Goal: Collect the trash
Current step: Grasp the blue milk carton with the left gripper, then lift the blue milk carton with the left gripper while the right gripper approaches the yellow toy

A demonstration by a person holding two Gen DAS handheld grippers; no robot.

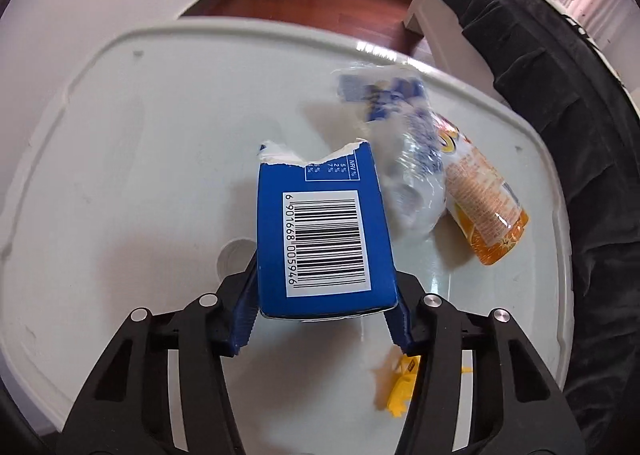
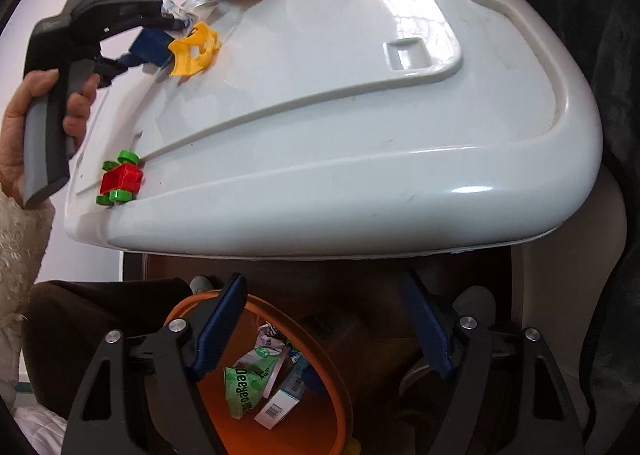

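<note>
A torn blue carton (image 1: 324,231) with a barcode stands on the white plastic tray table (image 1: 120,135), and my left gripper (image 1: 325,267) is shut on its two sides. Just beyond it lie a crumpled clear blue-printed wrapper (image 1: 404,143) and an orange packet (image 1: 484,199). In the right wrist view the same carton (image 2: 150,47) shows in the left gripper (image 2: 136,51) at the tray's far corner. My right gripper (image 2: 325,283) hangs open with nothing between its fingers, below the tray's near edge and above an orange bin (image 2: 332,383) that holds a green wrapper (image 2: 244,383) and a small box (image 2: 278,409).
A yellow toy piece (image 2: 194,49) lies next to the carton and a red and green toy car (image 2: 120,181) sits at the tray's left edge. Black fabric (image 1: 560,95) borders the tray. A person's hand (image 2: 24,127) grips the left tool. Dark wood floor lies behind.
</note>
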